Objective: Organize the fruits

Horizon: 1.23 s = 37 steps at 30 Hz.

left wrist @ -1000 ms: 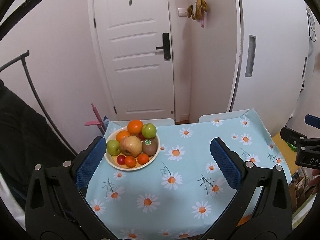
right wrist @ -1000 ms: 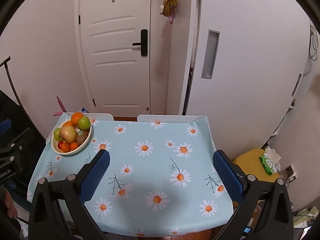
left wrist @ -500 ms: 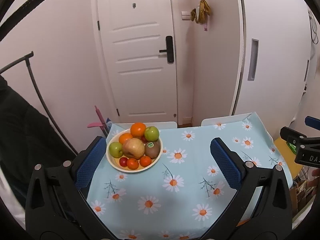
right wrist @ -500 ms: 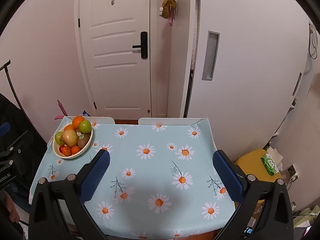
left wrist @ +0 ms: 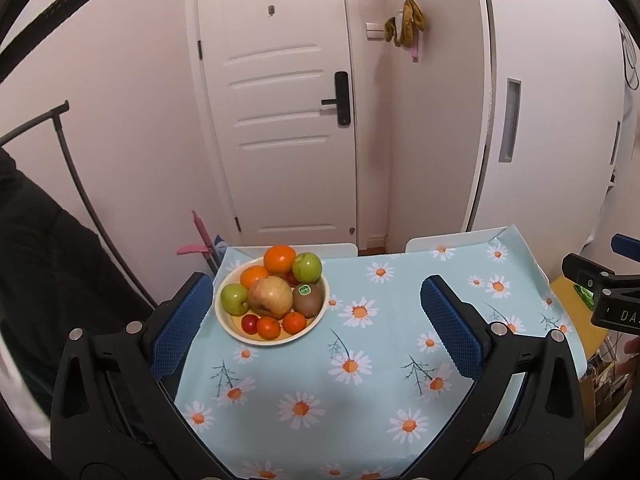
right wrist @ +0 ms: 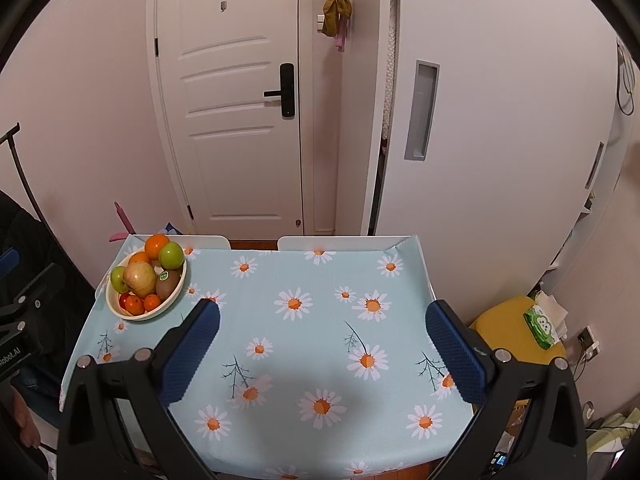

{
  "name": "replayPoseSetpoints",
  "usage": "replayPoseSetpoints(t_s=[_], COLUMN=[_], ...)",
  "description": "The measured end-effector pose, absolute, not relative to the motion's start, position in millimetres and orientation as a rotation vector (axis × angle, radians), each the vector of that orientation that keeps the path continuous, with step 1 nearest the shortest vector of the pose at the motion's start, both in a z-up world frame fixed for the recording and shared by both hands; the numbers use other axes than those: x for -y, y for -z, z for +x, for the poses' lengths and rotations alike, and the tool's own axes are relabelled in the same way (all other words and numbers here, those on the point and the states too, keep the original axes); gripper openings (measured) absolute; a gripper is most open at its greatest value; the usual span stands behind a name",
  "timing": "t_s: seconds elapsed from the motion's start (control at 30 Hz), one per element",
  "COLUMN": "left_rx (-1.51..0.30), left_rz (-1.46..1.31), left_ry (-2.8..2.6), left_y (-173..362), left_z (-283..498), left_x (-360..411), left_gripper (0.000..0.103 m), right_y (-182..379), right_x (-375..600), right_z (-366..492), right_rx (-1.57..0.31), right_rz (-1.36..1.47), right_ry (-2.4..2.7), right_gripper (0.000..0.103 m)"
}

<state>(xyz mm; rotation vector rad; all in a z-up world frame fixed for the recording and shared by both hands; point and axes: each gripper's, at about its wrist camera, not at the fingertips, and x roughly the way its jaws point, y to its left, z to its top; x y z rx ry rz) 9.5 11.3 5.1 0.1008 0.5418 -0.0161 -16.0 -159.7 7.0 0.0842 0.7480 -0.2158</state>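
Observation:
A cream bowl (left wrist: 318, 322) piled with fruit stands at the far left of the daisy tablecloth table (left wrist: 360, 360); it also shows in the right wrist view (right wrist: 178, 294). In it lie a big apple (left wrist: 270, 297), green apples (left wrist: 307, 267), oranges (left wrist: 279, 258), a kiwi (left wrist: 307, 300) and small red fruits. My left gripper (left wrist: 316, 320) is open and empty, held above the table near the bowl. My right gripper (right wrist: 322, 344) is open and empty over the table's middle.
A white door (left wrist: 280, 120) and a sliding door (right wrist: 460, 120) stand behind the table. Two white chair backs (right wrist: 344, 243) line the far edge. A yellow stool (right wrist: 516, 328) with a wipes pack stands at the right. A dark rack (left wrist: 72, 168) stands at the left.
Both grippers have risen and tilted up a little, so the table and bowl sit lower in both views. The fruit and bowl have not moved. Both stay open.

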Motion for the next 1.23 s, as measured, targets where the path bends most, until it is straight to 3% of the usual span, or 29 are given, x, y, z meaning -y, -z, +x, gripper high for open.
replayPoseSetpoints(t_s=[1.23], left_rx=[-0.535], left_rz=[0.093], left_ry=[-0.003], left_y=[-5], left_z=[19], left_x=[-19], left_gripper=[0.103], right_y=[-5], right_x=[156], right_z=[-10], right_rx=[-0.757], right_rz=[0.088], right_ry=[0.207], right_gripper=[0.103])
